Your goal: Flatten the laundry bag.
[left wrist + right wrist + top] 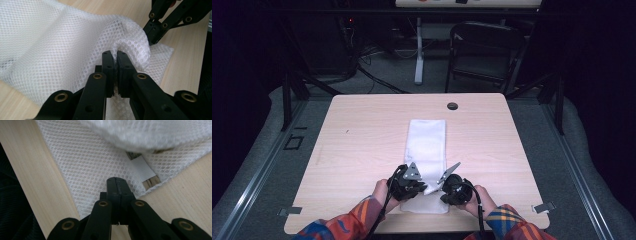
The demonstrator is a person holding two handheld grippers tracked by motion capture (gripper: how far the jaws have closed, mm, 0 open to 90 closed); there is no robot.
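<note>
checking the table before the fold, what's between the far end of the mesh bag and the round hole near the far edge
Nothing: in the high view only bare wood lies between the mesh bag and the round hole in the table.

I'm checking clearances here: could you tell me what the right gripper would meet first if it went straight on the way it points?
Probably the white mesh bag lying flat ahead of the right gripper, though depth is unclear.

A blurred fold of the mesh bag (150, 132) hides the bag beneath it
</note>
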